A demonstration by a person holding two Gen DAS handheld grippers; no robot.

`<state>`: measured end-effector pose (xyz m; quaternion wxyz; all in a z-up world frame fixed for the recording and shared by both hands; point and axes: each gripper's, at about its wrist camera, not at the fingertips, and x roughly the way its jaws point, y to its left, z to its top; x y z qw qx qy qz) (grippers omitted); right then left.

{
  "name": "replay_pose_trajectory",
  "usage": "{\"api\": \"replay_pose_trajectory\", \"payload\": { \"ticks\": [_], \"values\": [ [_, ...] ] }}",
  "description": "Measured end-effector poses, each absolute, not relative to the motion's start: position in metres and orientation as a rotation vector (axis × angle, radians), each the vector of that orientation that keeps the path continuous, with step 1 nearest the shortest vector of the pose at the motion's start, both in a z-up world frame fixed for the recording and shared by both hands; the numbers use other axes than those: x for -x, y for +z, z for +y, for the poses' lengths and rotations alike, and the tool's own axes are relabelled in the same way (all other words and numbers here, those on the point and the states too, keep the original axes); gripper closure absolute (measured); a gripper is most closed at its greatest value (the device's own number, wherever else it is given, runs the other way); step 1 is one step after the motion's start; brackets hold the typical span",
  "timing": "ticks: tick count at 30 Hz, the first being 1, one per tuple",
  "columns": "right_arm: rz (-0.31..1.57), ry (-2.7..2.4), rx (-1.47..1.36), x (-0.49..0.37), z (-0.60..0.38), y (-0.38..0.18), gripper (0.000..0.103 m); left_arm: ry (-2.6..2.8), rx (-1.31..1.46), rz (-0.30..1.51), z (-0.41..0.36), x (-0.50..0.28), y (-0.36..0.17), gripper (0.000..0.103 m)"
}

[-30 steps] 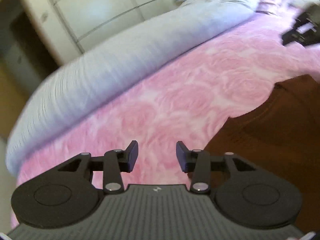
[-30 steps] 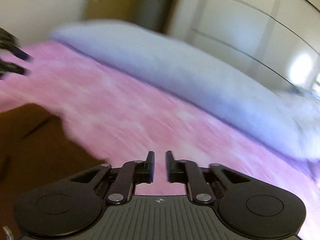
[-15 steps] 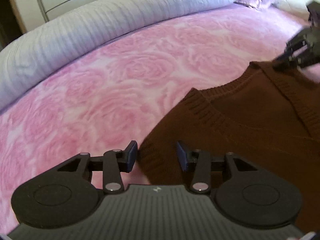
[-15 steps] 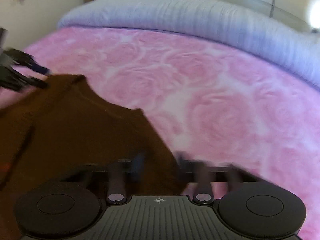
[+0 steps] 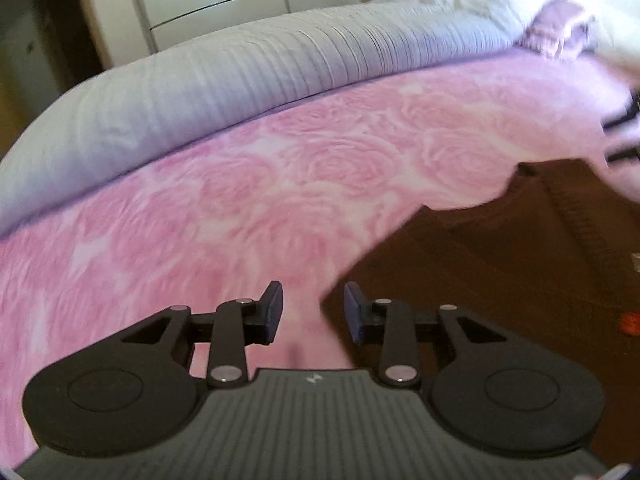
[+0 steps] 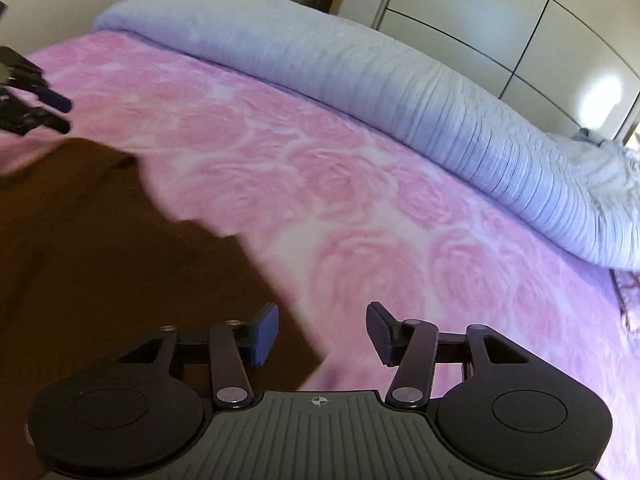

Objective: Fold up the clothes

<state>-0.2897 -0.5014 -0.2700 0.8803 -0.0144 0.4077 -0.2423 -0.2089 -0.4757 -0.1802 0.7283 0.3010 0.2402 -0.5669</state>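
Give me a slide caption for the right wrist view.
Right gripper opening, nothing clamped, above the brown sweater's edge on a pink rose blanket.

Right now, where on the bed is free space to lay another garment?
The pink rose blanket lies bare between the lilac ribbed cover and the brown sweater, and continues right of the sweater. Both grippers crowd the sweater's edge.

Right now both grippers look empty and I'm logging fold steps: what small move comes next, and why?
Probably close the left gripper on the brown sweater edge between its open fingers. The right gripper is opening, pads clear of the cloth.
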Motion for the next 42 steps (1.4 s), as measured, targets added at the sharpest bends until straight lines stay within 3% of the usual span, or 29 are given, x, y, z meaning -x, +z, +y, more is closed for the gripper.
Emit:
{"api": "replay_pose_trajectory", "payload": {
  "ticks": [4, 9, 13, 18, 24, 31, 36, 37, 39, 42],
  "values": [
    [0.824, -0.43, -0.128, 0.351, -0.438, -0.254, 0.049, -1.285, -0.657, 0.553, -0.393, 0.24, -0.161, 0.07],
    [0.812, -0.387, -0.255, 0.426, -0.343, -0.266, 0.047, -1.398, -0.684, 0.605, -0.291, 0.304, -0.173, 0.07],
    [0.841, -0.436, -0.286, 0.471, -0.297, -0.291, 0.046, -1.345, -0.766, 0.596, -0.239, 0.332, -0.201, 0.07],
    [0.819, -0.584, -0.314, 0.518, -0.273, -0.278, 0.045, -1.292, -0.612, 0.658, -0.202, 0.319, -0.195, 0.067],
    [0.724, -0.644, -0.295, 0.535, -0.211, -0.253, 0.045, -1.323, -0.614, 0.562, -0.162, 0.353, -0.17, 0.069],
    [0.717, -0.523, -0.212, 0.514, -0.152, -0.263, 0.044, -1.44, -0.879, 0.279, -0.11, 0.449, -0.176, 0.054],
    [0.771, -0.456, -0.147, 0.508, -0.137, -0.282, 0.043, -1.243, -0.995, 0.22, -0.133, 0.475, -0.218, 0.061],
    [0.778, -0.452, -0.136, 0.508, -0.138, -0.285, 0.043, -1.206, -0.984, 0.222, -0.14, 0.473, -0.222, 0.065],
    [0.788, -0.455, -0.104, 0.509, -0.139, -0.29, 0.042, -1.171, -0.94, 0.249, -0.146, 0.467, -0.221, 0.086],
    [0.81, -0.488, -0.032, 0.508, -0.141, -0.294, 0.042, -1.085, -1.023, 0.122, -0.138, 0.473, -0.213, 0.094]
  ]
}}
